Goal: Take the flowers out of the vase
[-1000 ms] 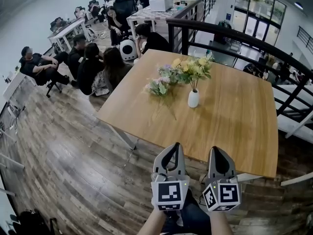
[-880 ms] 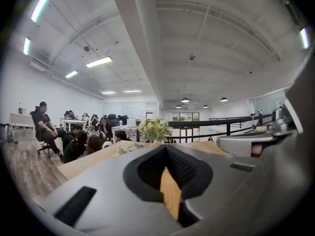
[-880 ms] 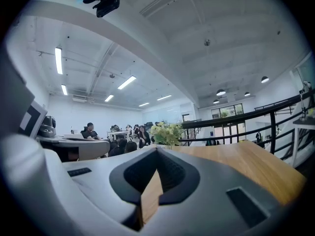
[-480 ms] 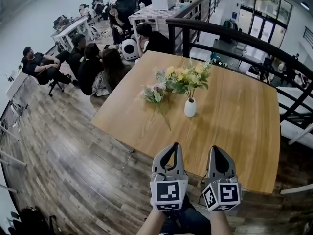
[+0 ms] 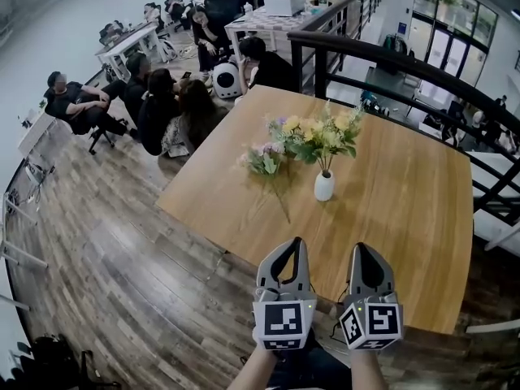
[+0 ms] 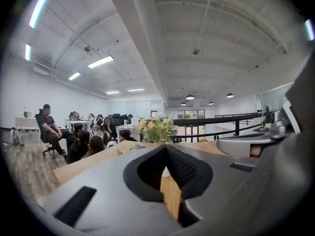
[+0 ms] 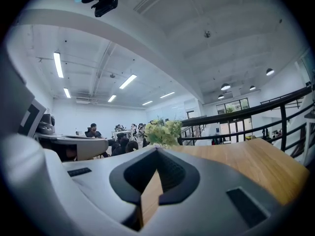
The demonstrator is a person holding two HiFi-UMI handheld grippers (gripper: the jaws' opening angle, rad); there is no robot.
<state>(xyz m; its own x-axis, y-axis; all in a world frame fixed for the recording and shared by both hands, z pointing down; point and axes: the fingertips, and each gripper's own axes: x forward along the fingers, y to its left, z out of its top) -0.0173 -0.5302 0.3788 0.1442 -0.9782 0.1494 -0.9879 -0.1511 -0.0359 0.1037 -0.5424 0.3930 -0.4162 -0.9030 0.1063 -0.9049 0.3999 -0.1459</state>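
The vase (image 5: 323,187) stands upright on the counter (image 5: 406,218), its flowers (image 5: 321,132) rising straight from the neck, well ahead of the left hand-held gripper (image 5: 294,249) and the right hand-held gripper (image 5: 363,252). Both have their jaws closed on nothing. The vase lies between their lines, and I judge neither clearly nearer.

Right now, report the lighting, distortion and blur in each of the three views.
Head view: even light, sharp; fisheye bows the railing and the table edges. Left gripper view: black vignette round the frame, ceiling lights blown out, flowers small but clear. Right gripper view: same vignette; the right hand-held gripper, close to the lens, looks soft.
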